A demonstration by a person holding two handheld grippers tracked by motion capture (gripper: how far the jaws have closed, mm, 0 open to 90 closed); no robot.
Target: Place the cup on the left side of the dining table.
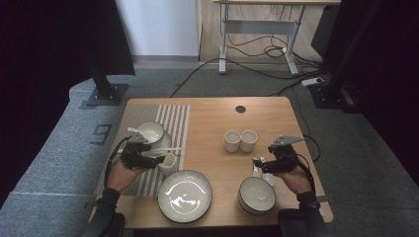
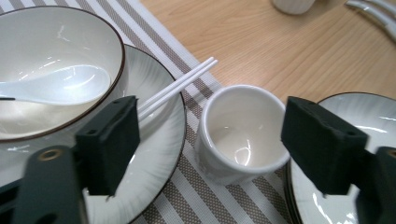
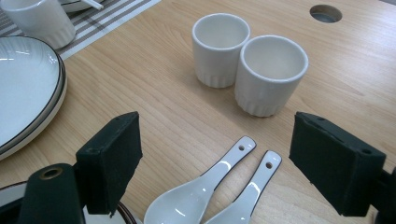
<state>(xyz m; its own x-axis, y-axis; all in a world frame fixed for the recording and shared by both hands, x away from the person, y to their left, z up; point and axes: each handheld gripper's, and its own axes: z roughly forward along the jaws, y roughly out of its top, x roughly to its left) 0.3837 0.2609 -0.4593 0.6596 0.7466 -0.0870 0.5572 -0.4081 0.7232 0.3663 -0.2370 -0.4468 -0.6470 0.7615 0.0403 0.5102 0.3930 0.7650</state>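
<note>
Chopsticks (image 2: pixel 177 88) show plainly in the left gripper view: a white pair lying across the rim of a dark-edged plate (image 2: pixel 154 163), tips out over the striped placemat (image 2: pixel 196 196). The same view shows a white spoon (image 2: pixel 60 86) resting in the bowl (image 2: pixel 51 51) on that plate, detail too small to read from above. The left gripper (image 2: pixel 210 144) has its jaws spread wide, and a ribbed white cup (image 2: pixel 240 135) stands upright on the placemat between them, untouched by either pad; a second plate (image 2: pixel 373 121) sits just beside the cup.

From the high view, the left gripper (image 1: pixel 143 154) hovers at the placemat's inner edge with the cup (image 1: pixel 168 163) at its tip, and the right gripper (image 1: pixel 267 160) hangs above a bowl (image 1: pixel 257 195) near the table's front right.

The right gripper view adds two white soup spoons (image 3: pixel 219 186) lying side by side on the bare wood, handles pointing away, between the widely spread jaws of the right gripper (image 3: pixel 215 158) and below them, not gripped. Two more ribbed cups (image 3: pixel 250 63) stand touching each other farther off.
</note>
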